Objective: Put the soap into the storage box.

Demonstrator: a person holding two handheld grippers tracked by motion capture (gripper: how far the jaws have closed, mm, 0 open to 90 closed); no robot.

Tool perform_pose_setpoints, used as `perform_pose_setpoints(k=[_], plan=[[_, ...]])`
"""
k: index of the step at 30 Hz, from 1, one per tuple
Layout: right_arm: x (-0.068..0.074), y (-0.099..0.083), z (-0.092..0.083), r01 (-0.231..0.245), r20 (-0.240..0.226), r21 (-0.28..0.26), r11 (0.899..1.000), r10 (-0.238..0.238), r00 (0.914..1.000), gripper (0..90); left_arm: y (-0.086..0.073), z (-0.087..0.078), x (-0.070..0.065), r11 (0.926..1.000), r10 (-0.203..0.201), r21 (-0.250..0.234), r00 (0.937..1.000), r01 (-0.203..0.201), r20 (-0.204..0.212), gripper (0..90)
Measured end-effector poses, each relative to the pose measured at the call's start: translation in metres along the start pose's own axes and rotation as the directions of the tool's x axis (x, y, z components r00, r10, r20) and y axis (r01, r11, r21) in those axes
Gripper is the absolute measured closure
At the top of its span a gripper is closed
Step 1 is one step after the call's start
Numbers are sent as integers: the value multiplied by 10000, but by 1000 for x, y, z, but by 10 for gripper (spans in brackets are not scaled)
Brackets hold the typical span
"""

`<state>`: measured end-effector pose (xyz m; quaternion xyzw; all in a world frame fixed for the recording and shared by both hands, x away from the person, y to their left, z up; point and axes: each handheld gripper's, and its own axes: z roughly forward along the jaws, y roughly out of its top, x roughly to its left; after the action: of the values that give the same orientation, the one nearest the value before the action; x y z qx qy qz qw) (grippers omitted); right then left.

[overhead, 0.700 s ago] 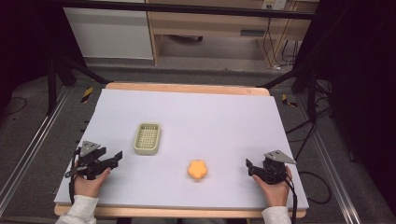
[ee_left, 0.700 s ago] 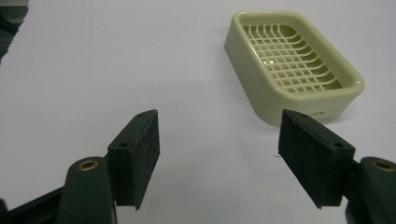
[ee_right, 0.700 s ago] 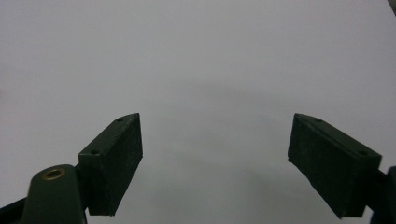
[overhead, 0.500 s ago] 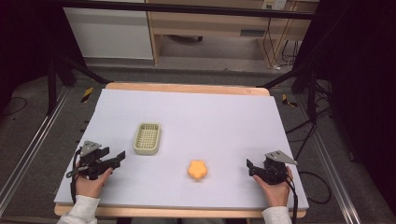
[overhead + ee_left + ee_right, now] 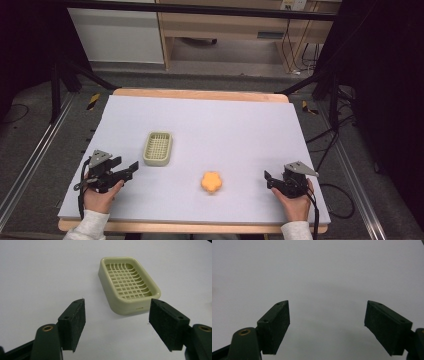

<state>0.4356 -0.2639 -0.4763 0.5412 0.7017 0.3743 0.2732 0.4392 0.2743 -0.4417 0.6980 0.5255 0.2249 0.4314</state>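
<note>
**Grippers poised over table as soap dish and orange piece wait**

A wide white table [image 5: 210, 125] carries the scene, a person's hands entering from its near edge. The left gripper [image 5: 131, 167], jaws spread with nothing between them, points at the pale green slatted dish [image 5: 128, 283], which sits just ahead of it on the table's left half. The right gripper [image 5: 268, 178], jaws likewise apart and empty, rests near the right edge, facing bare tabletop. Between the hands, nearer the right one, lies the small orange flower-shaped piece [image 5: 212, 182], well apart from the dish. A clean pickup likely calls for the right gripper to come in low, straddle the piece squarely, and close gently before lifting toward the dish.
</note>
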Motion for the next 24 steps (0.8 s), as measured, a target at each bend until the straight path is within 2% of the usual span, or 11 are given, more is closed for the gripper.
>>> perform_pose_setpoints(k=[12,13,19,24], plan=[[1,0,0,155,-15,-49,9999,-155,9999,227,6,-2,-10,9996,273,-23,9995,-272,145,290],[2,1,-1,41,-73,-32,10000,-41,10000,227,7,-1,-11,9995,308,-9,9994,-308,167,290],[1,1,1,43,20,16,10000,-43,10000,228,15,1,-17,9977,670,78,9973,-673,314,288],[2,2,0,-2,-8,33,10000,2,10000,228,16,0,-19,9968,785,99,9962,-789,373,284]])
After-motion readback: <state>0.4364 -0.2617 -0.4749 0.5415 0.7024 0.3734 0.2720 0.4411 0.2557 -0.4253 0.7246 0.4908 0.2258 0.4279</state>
